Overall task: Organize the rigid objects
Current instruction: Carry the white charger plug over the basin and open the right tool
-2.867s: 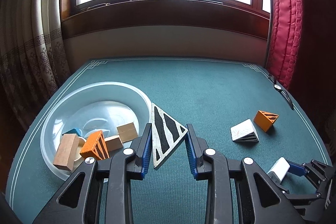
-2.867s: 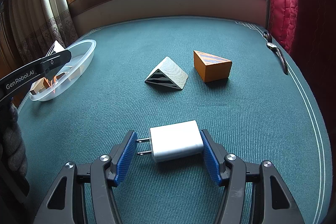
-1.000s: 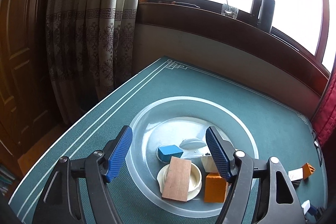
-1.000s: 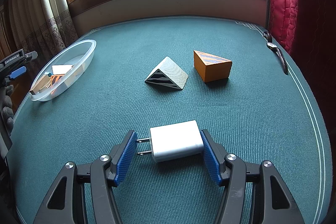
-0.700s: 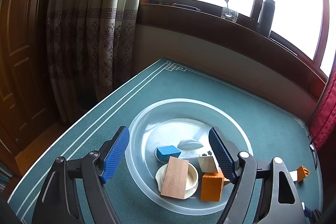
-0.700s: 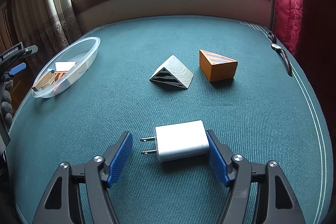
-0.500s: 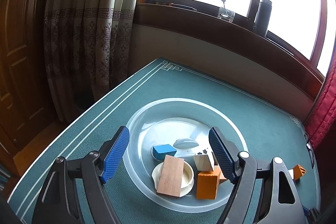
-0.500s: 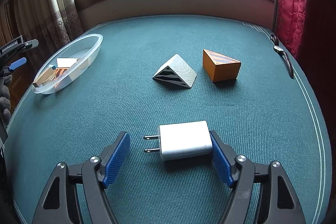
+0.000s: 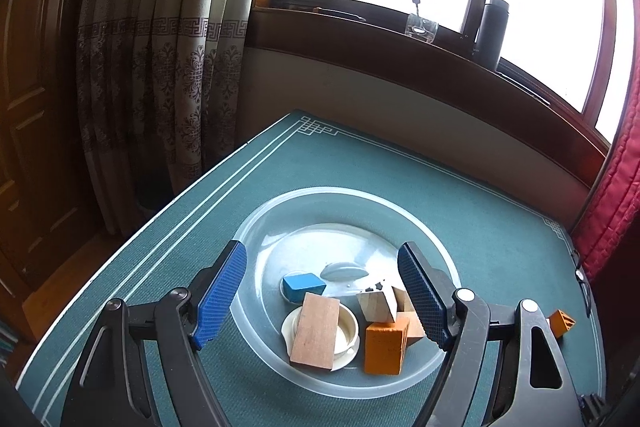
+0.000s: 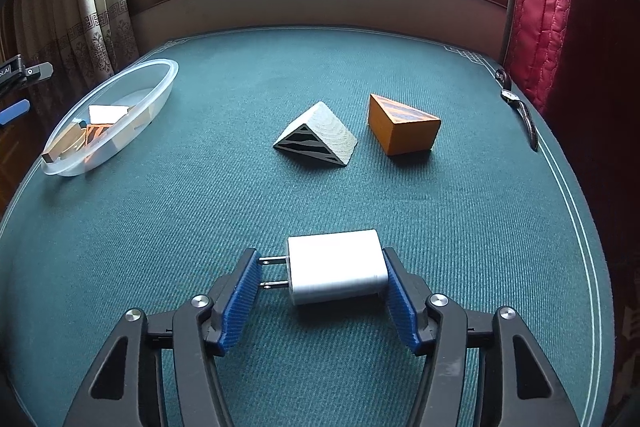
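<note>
My left gripper hangs open above the clear plastic bowl, with nothing between its fingers. Inside the bowl lie a blue block, a wooden plank across a small white dish, an orange block and a striped white wedge. My right gripper is low over the green table, and its jaws are closing on a white charger plug. One pad meets the prongs and the other meets the body. A second striped wedge and an orange wedge lie farther ahead.
The bowl sits near the table's left edge in the right wrist view. A wristwatch lies at the right edge by a red curtain. Patterned curtains and a wooden door stand left of the table. A glass and a dark flask stand on the windowsill.
The striped wedge my left gripper held earlier now lies in the bowl, and that gripper is open. My right jaws spread off the charger, then came back onto it.
</note>
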The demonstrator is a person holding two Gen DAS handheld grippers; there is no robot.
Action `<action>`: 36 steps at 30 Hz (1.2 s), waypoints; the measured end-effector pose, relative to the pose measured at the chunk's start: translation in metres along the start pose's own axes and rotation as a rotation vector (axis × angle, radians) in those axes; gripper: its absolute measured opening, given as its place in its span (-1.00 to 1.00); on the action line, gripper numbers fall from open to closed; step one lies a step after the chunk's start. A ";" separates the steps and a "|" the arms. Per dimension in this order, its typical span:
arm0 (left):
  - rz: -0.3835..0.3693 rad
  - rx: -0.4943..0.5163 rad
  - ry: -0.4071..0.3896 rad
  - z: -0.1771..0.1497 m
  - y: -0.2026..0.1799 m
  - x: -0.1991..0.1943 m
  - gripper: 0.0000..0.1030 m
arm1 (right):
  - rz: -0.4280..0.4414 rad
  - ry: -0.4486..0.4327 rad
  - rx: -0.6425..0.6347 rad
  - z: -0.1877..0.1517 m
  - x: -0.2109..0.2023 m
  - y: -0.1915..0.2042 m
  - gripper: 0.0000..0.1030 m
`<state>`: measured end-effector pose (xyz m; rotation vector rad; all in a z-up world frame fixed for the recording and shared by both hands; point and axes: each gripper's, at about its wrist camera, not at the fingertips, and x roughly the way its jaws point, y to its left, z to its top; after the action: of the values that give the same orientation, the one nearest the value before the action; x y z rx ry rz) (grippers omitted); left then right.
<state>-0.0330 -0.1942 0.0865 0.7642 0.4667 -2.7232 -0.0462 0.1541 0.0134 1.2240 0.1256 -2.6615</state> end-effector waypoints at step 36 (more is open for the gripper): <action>0.004 -0.095 -0.027 0.020 0.029 -0.010 0.55 | 0.265 -0.135 -0.095 0.124 0.041 0.171 0.36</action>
<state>-0.0239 -0.2266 0.1018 0.7024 0.5831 -2.6820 -0.1256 -0.0394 0.0648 0.9564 0.0625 -2.4676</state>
